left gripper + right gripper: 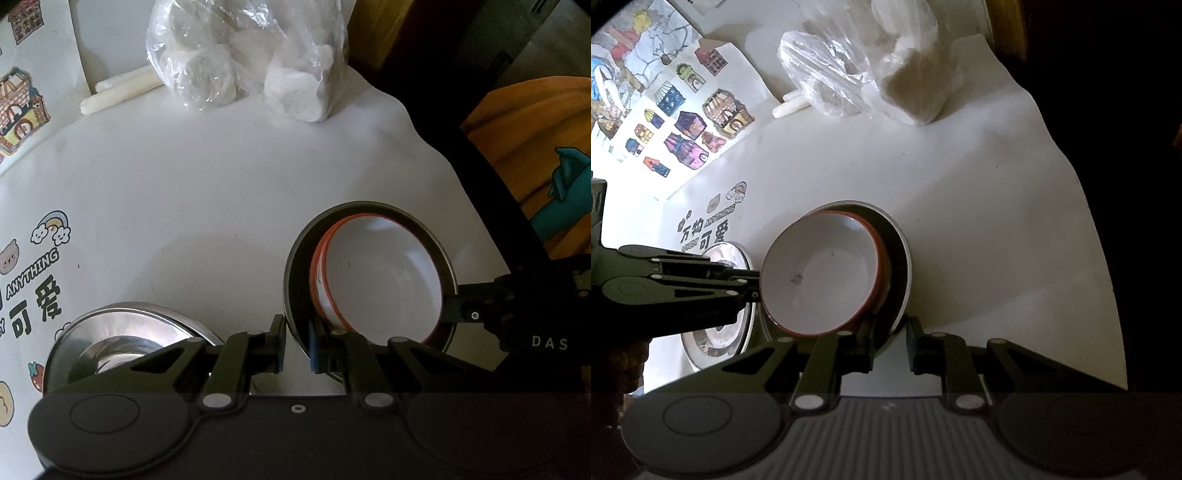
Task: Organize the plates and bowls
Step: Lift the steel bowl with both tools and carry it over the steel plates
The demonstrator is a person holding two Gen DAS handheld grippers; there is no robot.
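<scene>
A white bowl with an orange rim [384, 280] sits inside a dark bowl [295, 280] on the white table; a second orange rim shows under it. My left gripper [298, 345] is shut on the dark bowl's near wall. My right gripper [891, 349] is shut on the same dark bowl's [897, 258] rim from the other side; the white bowl [820, 273] tilts inside it. A shiny steel bowl [122, 339] stands left of the stack and also shows in the right wrist view [716, 332].
A clear plastic bag of white lumps [251, 62] and a white stick [118, 92] lie at the table's back. Cartoon stickers [37, 280] cover the left wall. The table's edge [480, 214] drops off at the right, by orange fabric [535, 147].
</scene>
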